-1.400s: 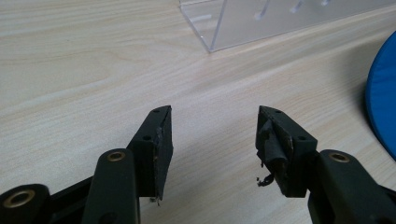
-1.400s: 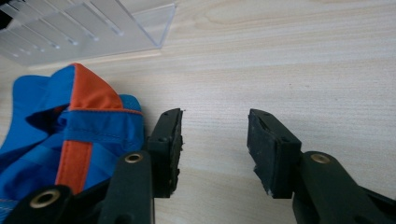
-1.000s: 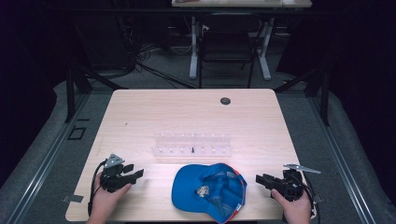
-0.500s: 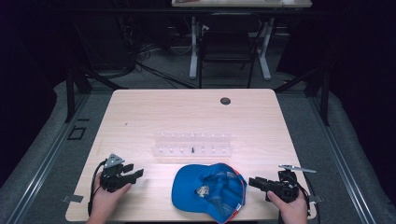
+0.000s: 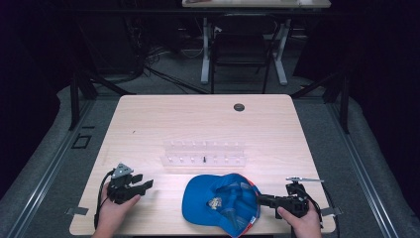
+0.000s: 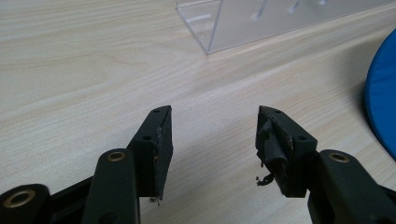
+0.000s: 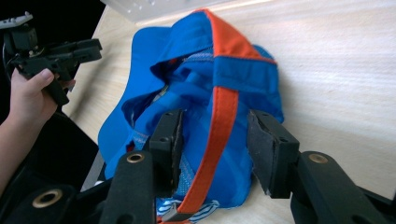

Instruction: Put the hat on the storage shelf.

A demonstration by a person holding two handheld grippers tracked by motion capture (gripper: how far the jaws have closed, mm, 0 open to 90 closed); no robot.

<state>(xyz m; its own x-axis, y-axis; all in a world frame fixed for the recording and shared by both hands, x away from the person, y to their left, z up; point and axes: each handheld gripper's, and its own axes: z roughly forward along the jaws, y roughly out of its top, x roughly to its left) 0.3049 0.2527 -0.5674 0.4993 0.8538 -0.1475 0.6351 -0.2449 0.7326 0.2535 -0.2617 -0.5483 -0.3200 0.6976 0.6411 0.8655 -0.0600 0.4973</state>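
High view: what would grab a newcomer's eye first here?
The blue cap with an orange strap, lying upside down at the table's near edge. The right gripper has its open jaws astride that strap. Behind the cap stands a clear plastic rack; the left gripper waits open over bare wood.

Blue cap [image 5: 220, 202] between two grippers — clear rack [image 5: 204, 152] behind

You are working on a pale wood-grain table [image 5: 163, 119] with a smooth, faintly sheened top. The blue cap [image 7: 205, 107] is looking like matt woven cloth with orange fabric trim. The rack [image 6: 261, 18] is showing as clear, glossy plastic.
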